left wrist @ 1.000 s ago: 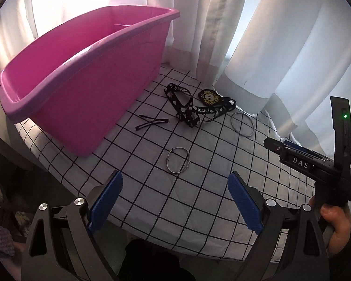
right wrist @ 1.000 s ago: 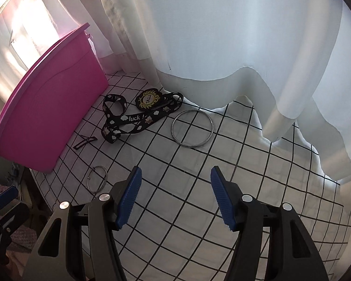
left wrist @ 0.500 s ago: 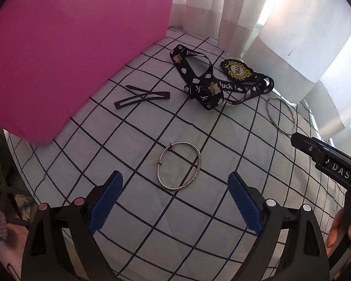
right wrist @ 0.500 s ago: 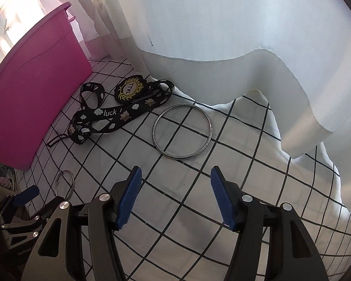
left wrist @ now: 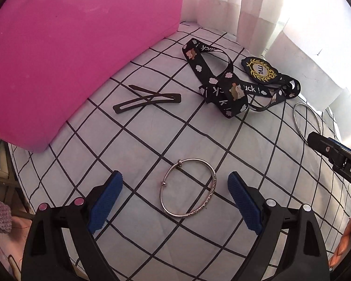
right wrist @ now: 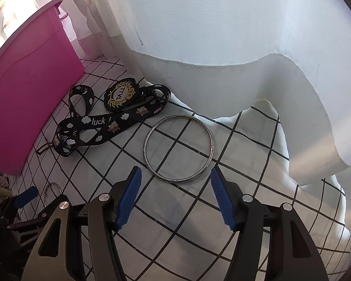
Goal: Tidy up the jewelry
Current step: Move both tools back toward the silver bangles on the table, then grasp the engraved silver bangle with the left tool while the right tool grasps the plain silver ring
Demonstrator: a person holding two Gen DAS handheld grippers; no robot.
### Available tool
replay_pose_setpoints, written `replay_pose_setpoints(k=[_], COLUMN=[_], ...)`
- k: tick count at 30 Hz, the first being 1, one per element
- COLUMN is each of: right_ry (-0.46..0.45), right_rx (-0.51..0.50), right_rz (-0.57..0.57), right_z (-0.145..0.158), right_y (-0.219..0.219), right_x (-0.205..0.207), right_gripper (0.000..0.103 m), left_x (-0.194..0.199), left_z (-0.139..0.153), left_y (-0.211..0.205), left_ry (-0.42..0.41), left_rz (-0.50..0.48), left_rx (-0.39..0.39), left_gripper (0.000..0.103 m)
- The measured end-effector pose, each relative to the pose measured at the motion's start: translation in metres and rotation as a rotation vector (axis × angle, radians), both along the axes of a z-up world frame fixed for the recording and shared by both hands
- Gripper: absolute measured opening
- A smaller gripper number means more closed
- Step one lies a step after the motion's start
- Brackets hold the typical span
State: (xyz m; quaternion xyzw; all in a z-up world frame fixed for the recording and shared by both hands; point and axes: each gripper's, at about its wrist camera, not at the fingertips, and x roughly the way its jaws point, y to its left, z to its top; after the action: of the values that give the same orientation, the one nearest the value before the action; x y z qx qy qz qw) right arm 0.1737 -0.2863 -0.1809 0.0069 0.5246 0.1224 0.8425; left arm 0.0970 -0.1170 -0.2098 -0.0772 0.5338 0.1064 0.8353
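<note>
A small silver bangle (left wrist: 162,199) with a clasp lies flat on the checked cloth, right between the blue pads of my left gripper (left wrist: 174,176), which is open and not touching it. A larger plain silver ring (right wrist: 145,149) lies just ahead of my right gripper (right wrist: 175,172), also open, with its pads either side of the ring's near edge. Two dark hair clips (left wrist: 147,100) lie crossed beside the pink bin (left wrist: 70,46). A black patterned lanyard (left wrist: 222,86) with a gold-and-black badge (left wrist: 261,70) is bunched farther back.
White curtain (right wrist: 222,46) hangs onto the cloth behind and to the right of the large ring. The table's edge drops off at the left by the bin. The right gripper's body (left wrist: 334,152) shows at the left view's right side, with a hand below it.
Both grippers came down and closer to the cloth. The left one now straddles the small bangle. The right one has closed in on the large ring. Nothing on the cloth has moved.
</note>
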Motion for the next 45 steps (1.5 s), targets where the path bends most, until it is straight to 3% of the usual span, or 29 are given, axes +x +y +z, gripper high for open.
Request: replay_pose_setpoints(k=[12, 17, 24, 34, 37, 40, 43, 45], right_ry=[-0.011, -0.019, -0.018, -0.024, -0.033, -0.052, -0.049, -0.054], right_rx=[-0.067, -0.15, -0.145, -0.133, -0.132, -0.134, -0.133, -0.132], right_rz=[0.046, 0.078, 0.033, 0.022, 0.023, 0.053, 0.052, 0.05], right_z=[-0.006, -0.01, -0.016, -0.014, -0.014, -0.009, -0.009, -0.009], right_y=[0.016, 0.03, 0.029, 0.028, 0.026, 0.032, 0.035, 0.035], right_x=[0.019, 0.03, 0.045, 0.045, 0.043, 0.035, 0.033, 0.031], right_gripper=[0.065, 0.072, 0.089, 0.089, 0.086, 0.071, 0.071, 0.071], left_x=[0.005, 0.006, 0.005, 0.001, -0.001, -0.003, -0.003, -0.004], left_z=[-0.002, -0.003, -0.004, -0.003, -0.002, 0.001, 0.003, 0.005], left_y=[-0.001, -0.001, -0.001, -0.002, -0.003, -0.006, -0.009, -0.011], left_ry=[-0.017, -0.021, -0.027, -0.04, -0.048, -0.06, -0.066, -0.072], left_rz=[0.008, 0.008, 0.008, 0.021, 0.01, -0.002, -0.014, -0.019], left_rx=[0.017, 0.018, 0.02, 0.026, 0.028, 0.032, 0.034, 0.035], left_gripper=[0.095, 0.095, 0.097, 0.096, 0.092, 0.083, 0.073, 0.058])
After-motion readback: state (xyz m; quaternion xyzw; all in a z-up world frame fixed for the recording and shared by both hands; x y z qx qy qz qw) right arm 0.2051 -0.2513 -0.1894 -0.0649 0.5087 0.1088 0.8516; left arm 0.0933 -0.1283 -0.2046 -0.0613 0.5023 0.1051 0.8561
